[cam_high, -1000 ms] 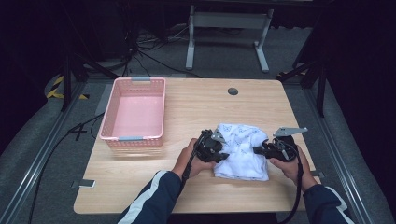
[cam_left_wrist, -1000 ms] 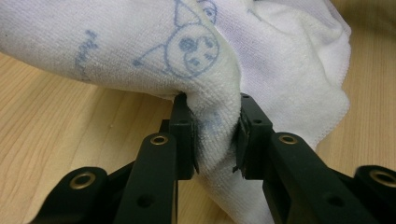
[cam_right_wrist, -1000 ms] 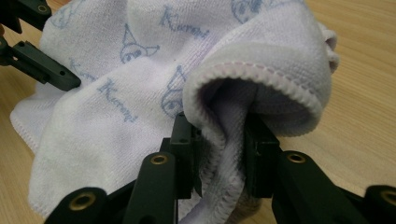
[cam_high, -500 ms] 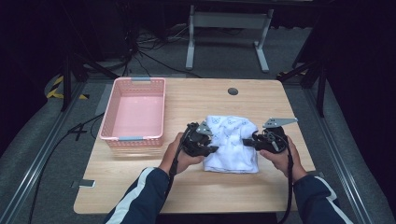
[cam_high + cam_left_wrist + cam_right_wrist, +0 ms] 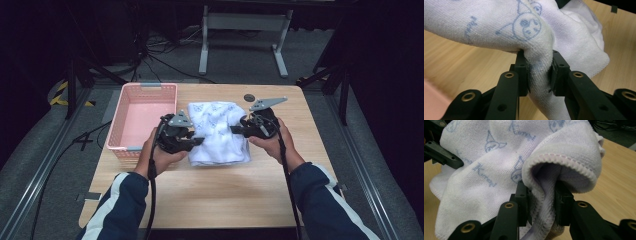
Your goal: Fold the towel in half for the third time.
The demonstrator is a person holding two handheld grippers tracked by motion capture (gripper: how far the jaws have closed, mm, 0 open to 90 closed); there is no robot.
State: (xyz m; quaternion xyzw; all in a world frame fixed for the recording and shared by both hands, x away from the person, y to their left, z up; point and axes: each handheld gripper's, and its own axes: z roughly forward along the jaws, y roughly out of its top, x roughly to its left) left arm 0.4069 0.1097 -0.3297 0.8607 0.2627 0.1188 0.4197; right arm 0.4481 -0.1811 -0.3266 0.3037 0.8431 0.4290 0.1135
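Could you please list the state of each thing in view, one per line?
Towel: white with a blue print, bunched and folded, pinched at two sides and partly lifted off the table.
Left gripper: shut on a fold of the towel.
Right gripper: shut on the towel's hemmed edge.
Pink basket: upright on the table, nothing inside, apart from the towel.
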